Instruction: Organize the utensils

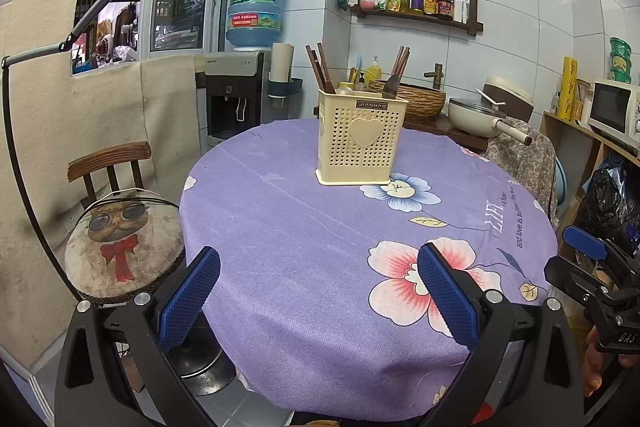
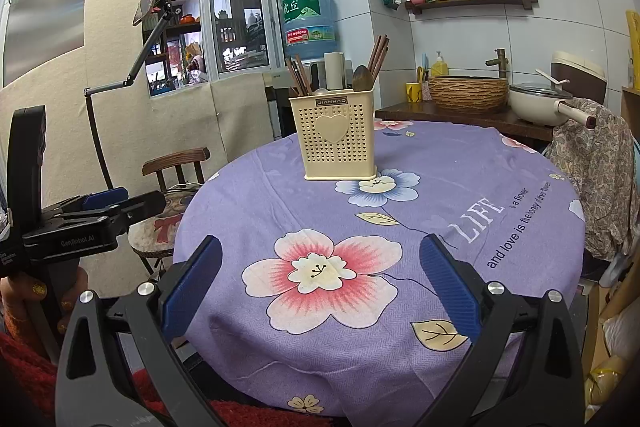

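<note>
Chopsticks (image 1: 322,69) and a wooden spoon (image 2: 361,78) stand upright in a cream perforated utensil holder (image 1: 360,141) with a heart on its front face. That holder sits on the purple floral tablecloth (image 1: 304,235) of a round table, well ahead of both grippers and a little right of centre as the left gripper (image 1: 318,279) sees it, roughly centred for the right gripper (image 2: 320,271).

Both grippers hang over the near edge of the table with their blue-padded fingers (image 1: 192,291) spread wide and nothing between them; only cloth shows in each gap. From the left wrist camera the right gripper appears at the far right, held by a hand (image 1: 596,359). From the right wrist camera the left gripper shows at the far left, gripped by a hand (image 2: 36,291) with glittery nails.

Beyond the holder, from the left gripper's view, a water dispenser (image 1: 236,95) with a blue bottle (image 1: 256,9) stands ahead and to the left, and a wooden chair (image 1: 116,167) with a cat-print cushion (image 1: 120,243) sits just left of the table. Ahead and to the right lie a woven basket (image 1: 420,99), a cream pot (image 1: 476,115) and a microwave (image 1: 616,109).
</note>
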Demonstrator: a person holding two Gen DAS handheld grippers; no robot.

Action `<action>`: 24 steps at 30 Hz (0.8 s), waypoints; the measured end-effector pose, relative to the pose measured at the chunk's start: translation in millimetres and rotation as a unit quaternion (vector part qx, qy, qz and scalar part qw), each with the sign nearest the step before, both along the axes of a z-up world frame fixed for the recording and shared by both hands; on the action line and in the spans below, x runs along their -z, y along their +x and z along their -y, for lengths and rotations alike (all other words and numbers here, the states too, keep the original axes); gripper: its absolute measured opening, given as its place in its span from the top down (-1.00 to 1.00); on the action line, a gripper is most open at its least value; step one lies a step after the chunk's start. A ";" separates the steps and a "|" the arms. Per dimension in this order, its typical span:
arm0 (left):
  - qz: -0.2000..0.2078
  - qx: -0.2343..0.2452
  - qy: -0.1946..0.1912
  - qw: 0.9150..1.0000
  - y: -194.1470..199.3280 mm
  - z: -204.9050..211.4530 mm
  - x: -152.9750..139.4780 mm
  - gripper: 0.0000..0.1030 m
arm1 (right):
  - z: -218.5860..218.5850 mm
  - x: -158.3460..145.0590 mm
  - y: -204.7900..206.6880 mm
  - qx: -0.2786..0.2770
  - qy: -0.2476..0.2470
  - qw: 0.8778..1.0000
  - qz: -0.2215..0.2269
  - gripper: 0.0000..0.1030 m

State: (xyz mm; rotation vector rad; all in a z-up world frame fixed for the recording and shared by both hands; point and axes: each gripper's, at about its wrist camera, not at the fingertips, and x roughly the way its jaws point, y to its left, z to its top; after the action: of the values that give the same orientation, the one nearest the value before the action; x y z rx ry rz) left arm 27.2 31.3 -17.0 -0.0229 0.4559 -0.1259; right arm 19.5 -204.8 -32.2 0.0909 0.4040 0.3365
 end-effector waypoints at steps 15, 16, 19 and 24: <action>0.012 -0.003 -0.005 1.000 -3.1 -1.4 -3.6 -0.88 | -0.1 0.0 0.2 0.001 -0.001 1.000 0.000 -0.89; 0.014 -0.003 -0.003 1.000 -3.3 -0.7 -4.4 -0.88 | -0.1 0.2 0.3 0.001 -0.001 1.000 0.000 -0.89; 0.017 -0.004 0.005 1.000 -3.2 2.8 -5.8 -0.88 | -0.4 0.2 0.4 0.001 -0.001 1.000 0.000 -0.89; 0.013 -0.002 -0.001 1.000 -2.7 2.2 -6.5 -0.88 | -0.7 0.5 -0.1 0.001 -0.001 1.000 0.001 -0.89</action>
State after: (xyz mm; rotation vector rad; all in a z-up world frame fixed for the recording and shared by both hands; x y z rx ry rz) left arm 24.5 29.0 -10.5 -0.0243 0.4288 -0.1223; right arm 19.4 -204.1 -32.6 0.0887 0.4029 0.3332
